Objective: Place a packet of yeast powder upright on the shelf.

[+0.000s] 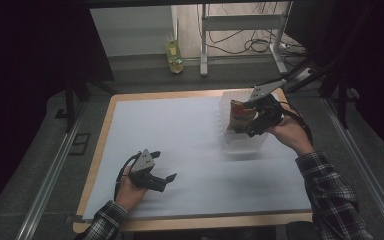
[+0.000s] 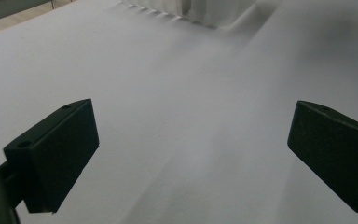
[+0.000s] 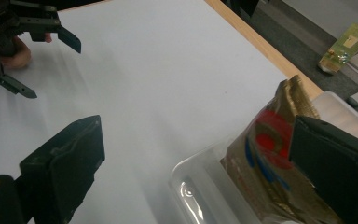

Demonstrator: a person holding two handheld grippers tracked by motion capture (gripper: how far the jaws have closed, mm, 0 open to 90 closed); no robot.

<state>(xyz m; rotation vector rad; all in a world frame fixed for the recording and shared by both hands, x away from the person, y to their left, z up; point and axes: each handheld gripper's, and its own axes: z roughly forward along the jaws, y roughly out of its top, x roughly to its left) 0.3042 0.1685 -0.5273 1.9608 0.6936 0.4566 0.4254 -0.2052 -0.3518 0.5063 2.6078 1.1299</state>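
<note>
Two grippers, one packet, one bin.

Item 1: right gripper. Jaws spread wide in the right gripper view, one jaw against the packet's face, the other well clear on the far side; nothing is pinched. Held over the bin's near-right rim, far right of the tabletop.

Item 2: packet (gold-brown snack bag, red and blue print). Stands roughly upright inside the bin, long axis near vertical, crimped top edge pointing up and leaning slightly away from the person. It lies directly ahead of the right gripper, just at its jaws; this gripper is by far the nearer of the two. Judged next move: closing on the packet, or drawing back from it, along that upright axis.

Item 3: bin. Clear plastic, open top, at the tabletop's far right, holding the packet.

Item 4: left gripper. Jaws spread, empty, resting low at the near left of the tabletop, well apart from the bin, pointing roughly toward it.
</note>
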